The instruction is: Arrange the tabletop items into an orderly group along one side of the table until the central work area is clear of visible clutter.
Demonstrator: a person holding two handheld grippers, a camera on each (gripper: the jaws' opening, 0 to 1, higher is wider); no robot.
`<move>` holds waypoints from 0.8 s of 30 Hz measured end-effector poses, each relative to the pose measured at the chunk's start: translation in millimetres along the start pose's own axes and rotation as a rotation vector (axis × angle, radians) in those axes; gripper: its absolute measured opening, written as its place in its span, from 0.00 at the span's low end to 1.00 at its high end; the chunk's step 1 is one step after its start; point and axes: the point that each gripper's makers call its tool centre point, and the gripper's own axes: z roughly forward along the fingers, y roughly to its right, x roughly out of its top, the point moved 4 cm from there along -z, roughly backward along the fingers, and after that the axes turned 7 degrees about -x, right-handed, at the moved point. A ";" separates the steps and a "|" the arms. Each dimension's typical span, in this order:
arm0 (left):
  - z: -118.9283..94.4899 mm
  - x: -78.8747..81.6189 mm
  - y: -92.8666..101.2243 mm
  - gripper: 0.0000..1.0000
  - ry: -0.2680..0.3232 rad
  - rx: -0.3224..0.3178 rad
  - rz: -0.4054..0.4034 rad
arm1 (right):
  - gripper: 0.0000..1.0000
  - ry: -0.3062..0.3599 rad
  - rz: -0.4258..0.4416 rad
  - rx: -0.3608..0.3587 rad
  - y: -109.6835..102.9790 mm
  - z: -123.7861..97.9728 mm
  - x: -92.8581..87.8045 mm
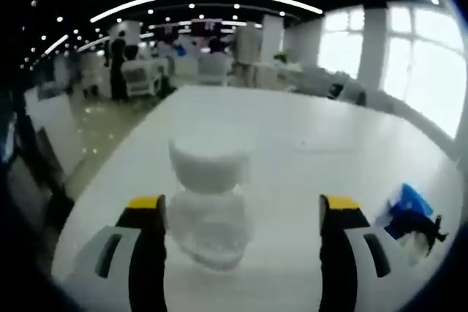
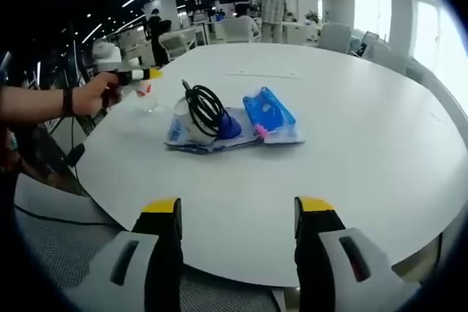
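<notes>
Left gripper [image 1: 241, 213]: jaws stood wide apart, a clear plastic jar [image 1: 208, 206] with a white lid between them, nearer the left jaw; contact could not be told. The jar stood upright on the white round table [image 1: 307, 144].

Right gripper [image 2: 238, 217]: jaws apart, nothing between them, held over the near table edge.

Items at 12 o'clock from the right gripper, mid-table: a coiled black cable [image 2: 205, 107] lying on a blue-and-white packet [image 2: 191, 135], and just beside it, at its 3 o'clock, a blue plastic packet [image 2: 270, 116].

A person's hand [image 2: 95, 94] held the left gripper at 10 o'clock.
</notes>
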 end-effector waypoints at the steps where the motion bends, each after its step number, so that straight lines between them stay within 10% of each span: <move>1: -0.1 0.3 -0.4 0.81 0.001 0.008 0.000 | 0.62 0.001 0.002 -0.001 0.3 -0.1 0.2; 9: -3.8 3.6 -26.6 0.47 -0.005 0.085 0.028 | 0.62 0.009 0.007 -0.004 0.3 -0.8 1.1; 24: 2.7 6.9 -23.5 0.45 -0.076 -0.308 0.335 | 0.61 0.012 0.020 -0.003 1.5 -1.0 1.2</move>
